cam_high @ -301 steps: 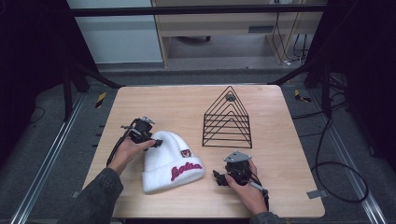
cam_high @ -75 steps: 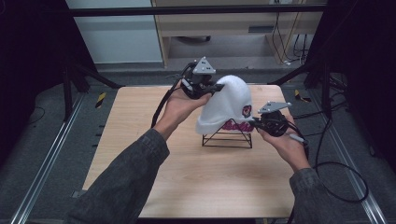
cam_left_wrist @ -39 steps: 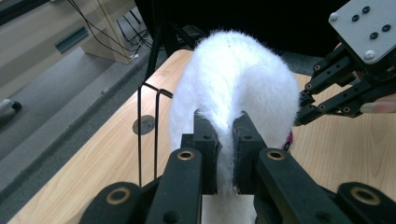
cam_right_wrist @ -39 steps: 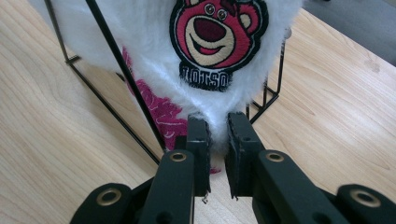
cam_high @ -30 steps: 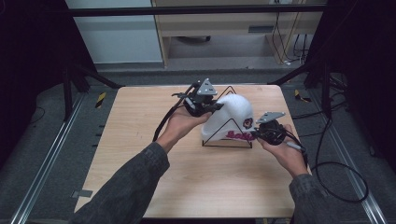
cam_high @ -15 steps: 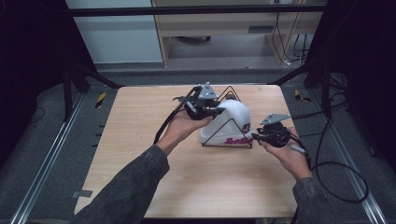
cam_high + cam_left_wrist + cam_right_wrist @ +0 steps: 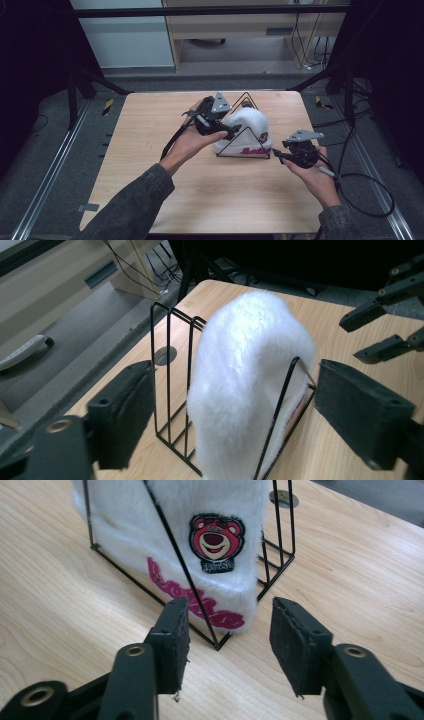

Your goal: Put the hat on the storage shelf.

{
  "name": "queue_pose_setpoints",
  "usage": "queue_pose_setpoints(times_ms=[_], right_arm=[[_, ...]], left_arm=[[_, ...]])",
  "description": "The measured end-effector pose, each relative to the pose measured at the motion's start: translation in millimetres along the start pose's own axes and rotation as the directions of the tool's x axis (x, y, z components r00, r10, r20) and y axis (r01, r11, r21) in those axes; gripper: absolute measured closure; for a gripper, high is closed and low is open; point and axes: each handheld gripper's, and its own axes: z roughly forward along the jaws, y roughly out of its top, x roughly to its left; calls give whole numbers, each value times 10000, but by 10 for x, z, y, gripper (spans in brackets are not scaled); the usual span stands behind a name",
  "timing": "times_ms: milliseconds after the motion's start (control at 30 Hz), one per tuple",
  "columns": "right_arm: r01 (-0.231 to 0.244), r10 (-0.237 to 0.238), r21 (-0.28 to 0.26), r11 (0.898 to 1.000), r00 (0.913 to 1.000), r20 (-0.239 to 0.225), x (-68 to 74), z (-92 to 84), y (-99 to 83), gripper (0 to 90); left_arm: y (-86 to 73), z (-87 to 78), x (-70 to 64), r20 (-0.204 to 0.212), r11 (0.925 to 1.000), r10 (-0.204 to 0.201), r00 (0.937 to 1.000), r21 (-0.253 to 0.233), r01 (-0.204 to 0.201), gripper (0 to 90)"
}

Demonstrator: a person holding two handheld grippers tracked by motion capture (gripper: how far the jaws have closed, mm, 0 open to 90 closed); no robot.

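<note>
Centrally, white fleece beanie (image 7: 248,131) slotted in black wire rack (image 7: 243,150), seemingly upright; left gripper (image 7: 231,131) and right gripper (image 7: 276,155) both gape wide, empty.

White fuzzy hat (image 7: 175,535) in black wire rack (image 7: 280,540) — tongs (image 7: 227,625) apart, empty, just before it.

Left gripper (image 7: 216,120) raised, jaws wide (empty), right gripper (image 7: 295,152) lower — jaws parted
</note>
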Motion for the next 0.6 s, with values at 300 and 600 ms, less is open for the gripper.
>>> queue_pose_setpoints(times_ms=[300,600], right_arm=[[162,-161,-142,9998,9998,91,114,-47,34,389],[357,-347,-358,9987,9990,292,281,-118,76,209]], left_arm=[[-40,-20,-80,149,10000,-78,9999,-32,79,90],[-126,-146,-239,303,9998,29,9995,-191,-24,41]])
